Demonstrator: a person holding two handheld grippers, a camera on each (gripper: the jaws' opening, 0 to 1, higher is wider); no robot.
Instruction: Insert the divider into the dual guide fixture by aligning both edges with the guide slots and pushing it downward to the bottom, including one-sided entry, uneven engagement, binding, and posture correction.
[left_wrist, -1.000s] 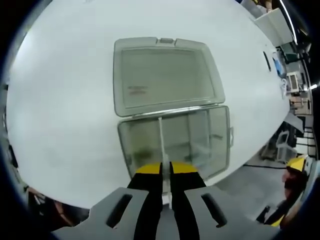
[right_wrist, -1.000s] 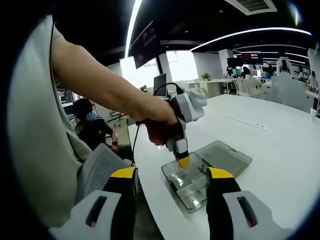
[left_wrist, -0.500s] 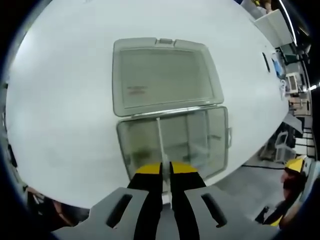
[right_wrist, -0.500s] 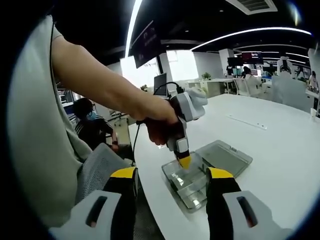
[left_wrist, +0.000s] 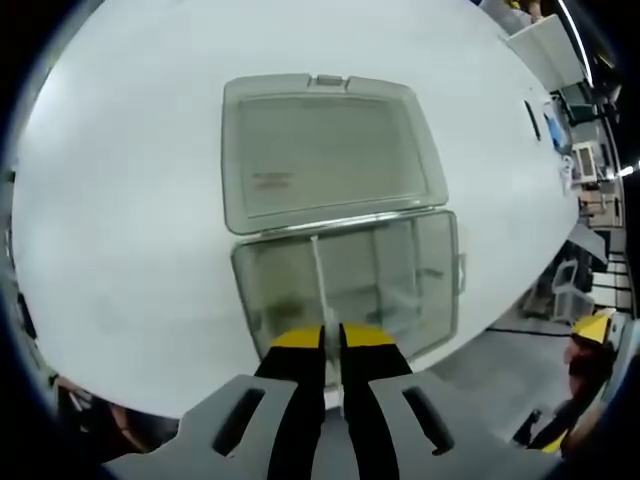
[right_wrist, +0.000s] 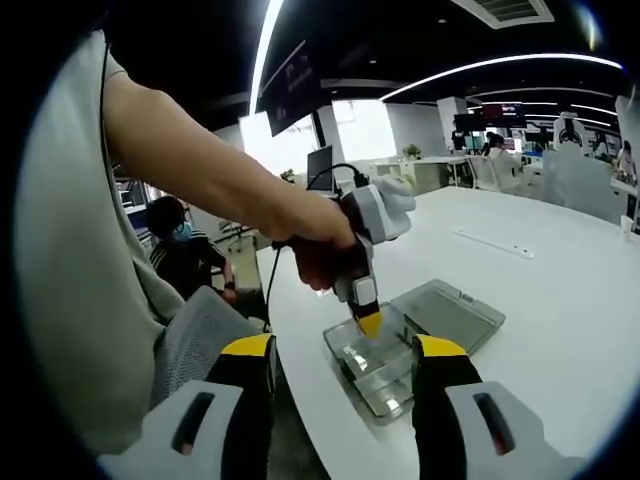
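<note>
Left gripper view. The left gripper, with yellow-tipped black jaws rising from 6 o'clock, has its jaws drawn almost together on the near edge of a thin clear plastic divider. The divider runs away from the jaws toward 12 o'clock, standing edge-on inside the translucent grey plastic compartment box, left of the box's centre. Other clear partitions stand in the right part of the box. The hinged translucent grey lid lies open flat on the white table, joined to the far side of the box at 12 o'clock. At 4 o'clock, past the table edge, a second yellow-tipped gripper appears against the floor.

Right gripper view. The right gripper rises from 6 o'clock with its yellow-tipped jaws wide apart and nothing between them. Between the jaws, farther off, the compartment box sits near the table edge, its lid open toward 2 o'clock. A person's hand at the centre holds the left gripper pointing down into the box. The divider cannot be made out here. A seated person shows at 9 o'clock.
</note>
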